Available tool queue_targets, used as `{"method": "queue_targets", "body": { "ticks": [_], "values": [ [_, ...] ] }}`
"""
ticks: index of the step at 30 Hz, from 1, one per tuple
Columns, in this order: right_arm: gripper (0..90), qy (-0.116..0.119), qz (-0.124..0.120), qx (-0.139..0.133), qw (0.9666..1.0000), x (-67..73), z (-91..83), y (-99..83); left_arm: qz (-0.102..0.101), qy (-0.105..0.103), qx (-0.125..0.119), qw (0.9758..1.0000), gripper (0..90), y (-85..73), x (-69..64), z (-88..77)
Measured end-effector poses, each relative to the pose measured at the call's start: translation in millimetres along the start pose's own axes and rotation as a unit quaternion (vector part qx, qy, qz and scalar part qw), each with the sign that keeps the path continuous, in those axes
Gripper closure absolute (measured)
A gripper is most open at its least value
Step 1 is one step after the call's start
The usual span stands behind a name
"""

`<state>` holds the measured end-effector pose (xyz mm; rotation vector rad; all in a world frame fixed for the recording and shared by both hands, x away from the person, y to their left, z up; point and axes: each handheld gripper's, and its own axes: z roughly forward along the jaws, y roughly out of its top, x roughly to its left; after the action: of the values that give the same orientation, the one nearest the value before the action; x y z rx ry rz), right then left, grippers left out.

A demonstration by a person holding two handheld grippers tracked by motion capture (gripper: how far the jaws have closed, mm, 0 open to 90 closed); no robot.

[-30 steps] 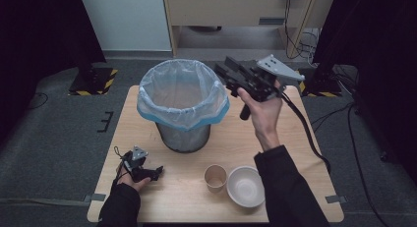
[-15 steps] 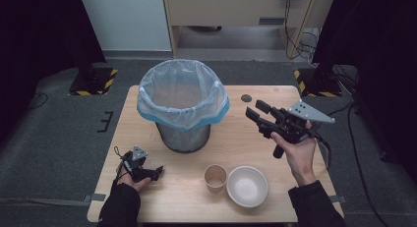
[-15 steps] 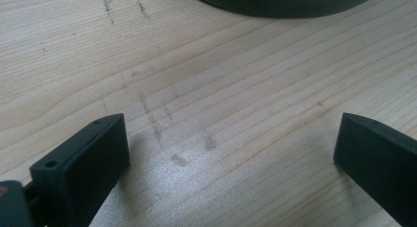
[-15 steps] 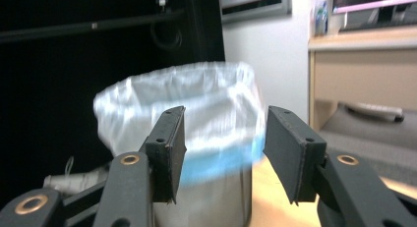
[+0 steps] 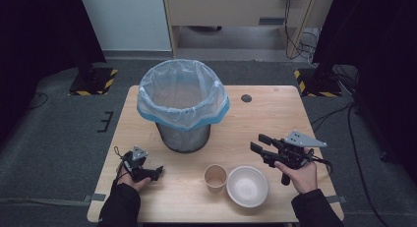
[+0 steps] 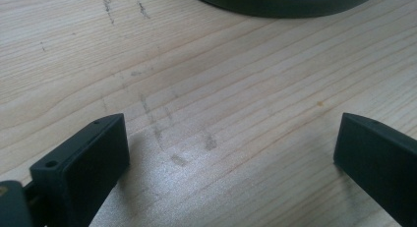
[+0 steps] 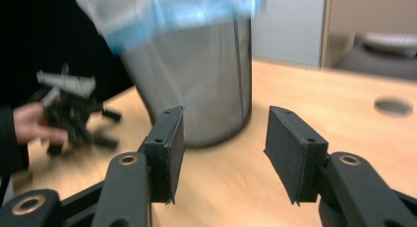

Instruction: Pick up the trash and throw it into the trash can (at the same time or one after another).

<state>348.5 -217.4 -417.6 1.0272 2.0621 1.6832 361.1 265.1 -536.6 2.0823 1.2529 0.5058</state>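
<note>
Our right gripper (image 5: 258, 142) has dropped from beside the bin (image 5: 183, 106) toward the table (image 5: 275, 104), jaws just opening, half apart and empty, white bowl (image 5: 247, 186) just below-left.

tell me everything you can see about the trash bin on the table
The trash bin is a round, dark wire-mesh basket standing upright on the wooden table, toward its far middle. A translucent white bag with a blue edge lines it and folds over the rim. What shows of the inside looks empty. Neither gripper touches it; the paper cup stands apart in front.
</note>
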Motion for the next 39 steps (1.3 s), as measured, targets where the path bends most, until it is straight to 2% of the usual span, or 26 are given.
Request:
{"method": "queue_targets", "body": {
  "ticks": [3, 7, 12, 15, 18, 22, 24, 26, 31, 39],
  "values": [
    [49.4, 0.003, 0.012, 0.034, 0.9994, -6.4, -1.0, -23.4, 0.0, 0.0, 0.0, 1.0, 0.0, 0.0, 0.0, 0.0],
    [50.4, 0.006, 0.018, 0.093, 0.9955, -14.9, 3.3, -49.4, 0.0, 0.0, 0.0, 1.0, 0.0, 0.0, 0.0, 0.0],
    [51.5, 0.013, 0.008, 0.145, 0.9894, -22.5, 11.7, -68.6, 0.0, 0.0, 0.0, 1.0, 0.0, 0.0, 0.0, 0.0],
    [50.7, 0.016, 0.01, 0.164, 0.9863, -26.7, 15.4, -75.5, 0.0, 0.0, 0.0, 1.0, 0.0, 0.0, -0.1, -0.1],
    [50.3, 0.017, 0.011, 0.191, 0.9815, -31.4, 19.7, -81.9, 0.0, 0.0, 0.0, 1.0, 0.0, 0.0, -0.1, -0.1],
    [50.8, 0.02, 0.009, 0.216, 0.9762, -32.3, 23.1, -86.6, 0.0, 0.0, 0.0, 1.0, 0.0, 0.0, -0.1, 0.0],
    [51.9, 0.023, 0.008, 0.223, 0.9746, -31.9, 23.8, -87.1, 0.0, 0.0, 0.0, 1.0, 0.0, 0.0, -0.1, 0.0],
    [53.7, 0.026, 0.01, 0.226, 0.9736, -31.4, 24.3, -87.3, 0.0, 0.0, 0.0, 1.0, 0.0, 0.0, -0.1, 0.0],
    [60.6, 0.029, 0.012, 0.249, 0.9679, -30.6, 25.5, -88.8, 0.0, 0.0, 0.0, 1.0, 0.0, 0.0, -0.1, 0.0],
    [77.1, 0.033, 0.011, 0.264, 0.9639, -30.0, 24.9, -86.7, 0.0, 0.0, 0.0, 1.0, 0.0, 0.0, -0.1, 0.0]
  ]
}}
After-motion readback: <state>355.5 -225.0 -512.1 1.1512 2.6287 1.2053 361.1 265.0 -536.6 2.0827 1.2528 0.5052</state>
